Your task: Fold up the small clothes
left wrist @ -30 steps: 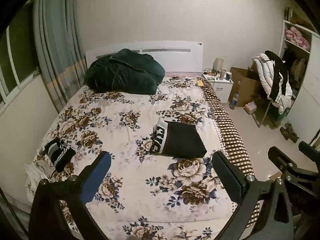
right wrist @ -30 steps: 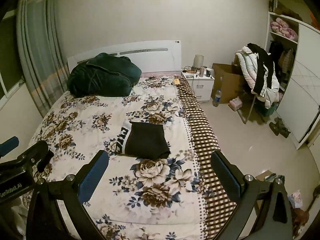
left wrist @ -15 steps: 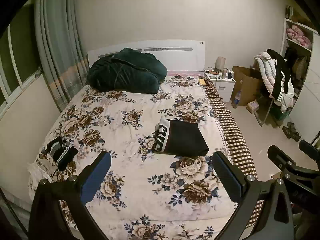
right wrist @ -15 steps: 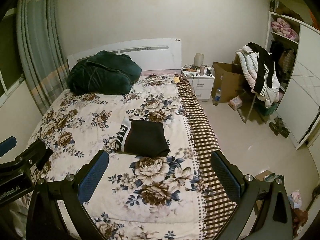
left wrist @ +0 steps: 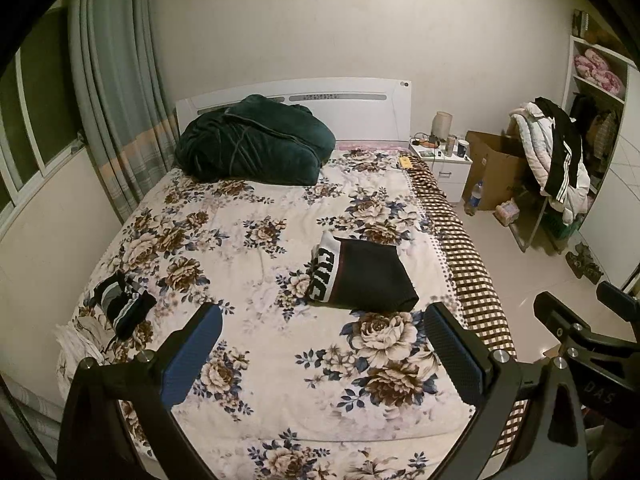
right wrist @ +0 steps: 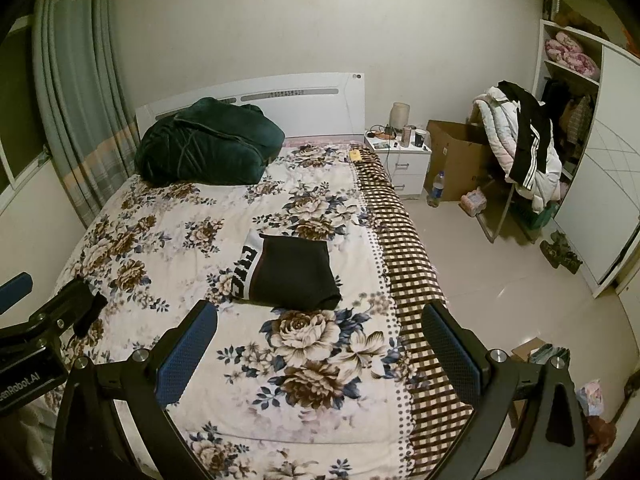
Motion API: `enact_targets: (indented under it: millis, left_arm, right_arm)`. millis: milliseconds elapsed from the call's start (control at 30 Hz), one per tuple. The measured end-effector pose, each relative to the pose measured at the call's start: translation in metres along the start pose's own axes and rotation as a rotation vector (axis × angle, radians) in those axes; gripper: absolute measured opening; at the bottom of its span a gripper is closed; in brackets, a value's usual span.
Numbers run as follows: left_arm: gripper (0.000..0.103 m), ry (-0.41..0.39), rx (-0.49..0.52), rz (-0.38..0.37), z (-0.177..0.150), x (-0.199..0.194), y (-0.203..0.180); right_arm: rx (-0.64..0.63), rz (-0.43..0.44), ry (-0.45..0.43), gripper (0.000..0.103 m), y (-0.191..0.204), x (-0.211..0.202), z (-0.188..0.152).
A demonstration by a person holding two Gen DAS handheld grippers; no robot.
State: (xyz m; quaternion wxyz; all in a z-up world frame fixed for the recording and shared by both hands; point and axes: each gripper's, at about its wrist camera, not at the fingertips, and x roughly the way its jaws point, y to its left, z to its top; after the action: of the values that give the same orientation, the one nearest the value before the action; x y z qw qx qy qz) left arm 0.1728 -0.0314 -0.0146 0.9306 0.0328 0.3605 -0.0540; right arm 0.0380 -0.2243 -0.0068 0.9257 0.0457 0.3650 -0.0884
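A folded black garment with a white lettered waistband [left wrist: 360, 274] lies on the floral bedspread [left wrist: 256, 264], right of centre; it also shows in the right wrist view [right wrist: 290, 272]. A small dark crumpled garment with white trim [left wrist: 122, 304] lies near the bed's left edge, over a pale cloth. My left gripper [left wrist: 320, 352] is open and empty, held above the foot of the bed. My right gripper [right wrist: 318, 350] is open and empty too, to the right of the left one. Both are well short of the folded garment.
A dark green blanket bundle [left wrist: 256, 144] lies by the white headboard. A checked blanket [right wrist: 404, 264] runs along the bed's right edge. Right of the bed stand a nightstand [right wrist: 400, 160], a cardboard box [right wrist: 456, 160], a chair piled with clothes [right wrist: 520, 148] and a wardrobe. Curtains hang at left.
Both grippers have drawn back and risen slightly from the bed, so the bed looks a little farther. The jaws stay open and the garments have not moved.
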Motion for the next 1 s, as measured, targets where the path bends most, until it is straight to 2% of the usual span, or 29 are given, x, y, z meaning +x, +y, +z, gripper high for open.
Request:
enact_targets:
  millis: [1000]
  left_arm:
    - [0.103, -0.009, -0.005, -0.009, -0.0008, 0.0007, -0.0020]
  right_arm:
    - [-0.006, 0.009, -0.004, 0.103, -0.0031, 0.0075, 0.0094]
